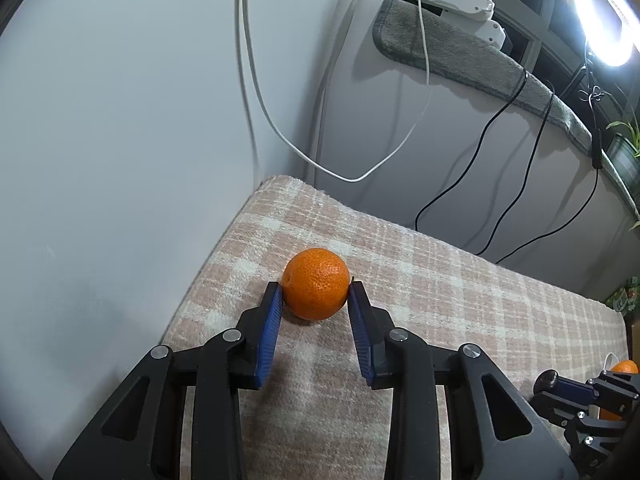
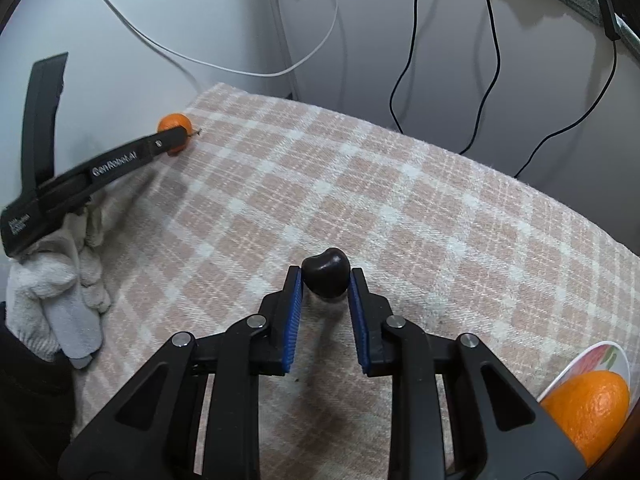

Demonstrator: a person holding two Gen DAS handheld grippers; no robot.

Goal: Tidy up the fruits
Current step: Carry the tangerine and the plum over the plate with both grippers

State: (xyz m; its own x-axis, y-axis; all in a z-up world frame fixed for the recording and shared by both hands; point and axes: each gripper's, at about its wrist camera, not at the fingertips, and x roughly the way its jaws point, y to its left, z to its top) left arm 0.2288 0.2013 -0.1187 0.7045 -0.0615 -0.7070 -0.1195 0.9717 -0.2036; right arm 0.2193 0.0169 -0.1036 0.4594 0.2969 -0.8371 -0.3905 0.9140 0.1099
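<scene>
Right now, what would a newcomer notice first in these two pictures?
Probably the bright orange, gripped between the left gripper's blue pads near the far corner of the checked blanket. Next, the small dark fruit clamped in the right gripper. Another orange sits in a bowl at lower right.

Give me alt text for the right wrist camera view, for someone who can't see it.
The right tool is shut on a small dark cherry on a pink plaid cloth. Far left, the left tool grips an orange mandarin; at lower right, a bowl holds an orange.
</scene>
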